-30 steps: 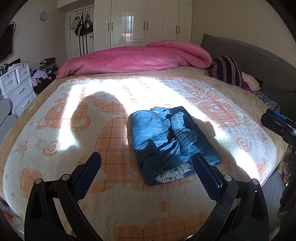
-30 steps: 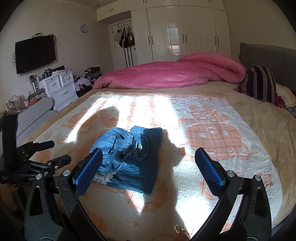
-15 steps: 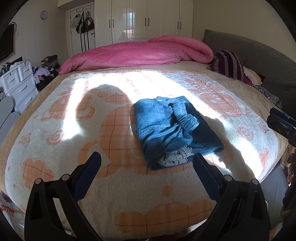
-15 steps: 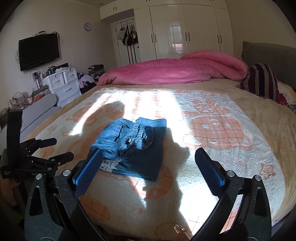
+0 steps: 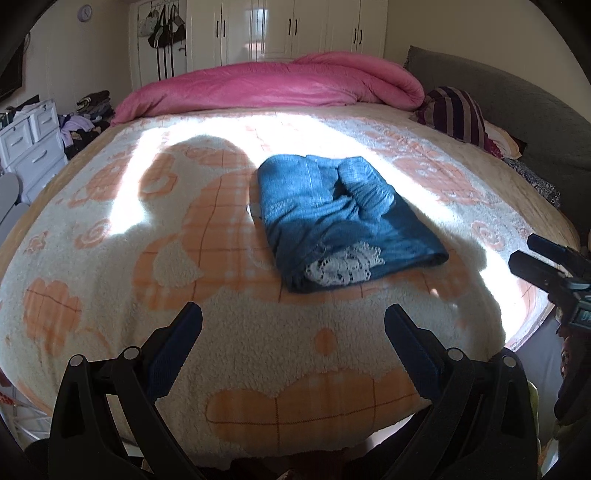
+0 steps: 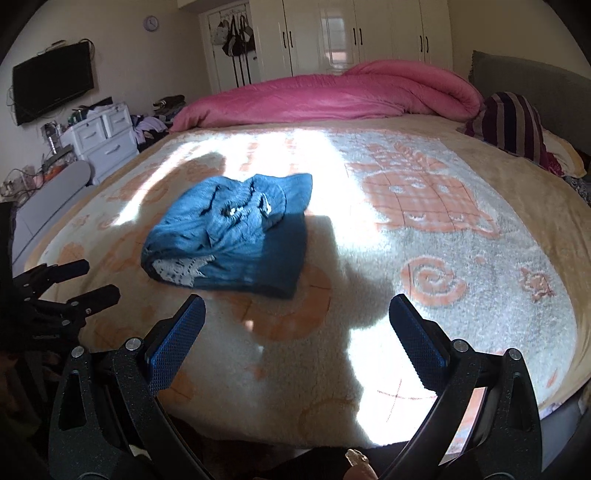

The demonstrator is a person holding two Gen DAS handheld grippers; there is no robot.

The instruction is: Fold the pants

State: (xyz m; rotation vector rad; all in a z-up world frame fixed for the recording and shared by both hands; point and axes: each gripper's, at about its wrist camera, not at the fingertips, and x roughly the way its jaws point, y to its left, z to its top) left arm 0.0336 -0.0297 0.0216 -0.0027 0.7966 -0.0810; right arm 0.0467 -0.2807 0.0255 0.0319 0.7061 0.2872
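Pants (image 5: 343, 218) lie folded mid-bed on blanket (image 5: 110, 258), w/ left gripper (image 5: 293, 325) and right gripper (image 6: 297, 314) both empty, jaws wide apart, hovering level over bed's near edge.

denim pants (image 5: 332, 210), fleecy blanket (image 5: 229, 354)

I'm in a home bedroom: big bed (image 5: 110, 295) with pink duvet (image 5: 273, 86), white wardrobe (image 6: 369, 33), wall TV (image 6: 51, 86), white drawers (image 6: 103, 136), bags on door hooks (image 6: 234, 35).
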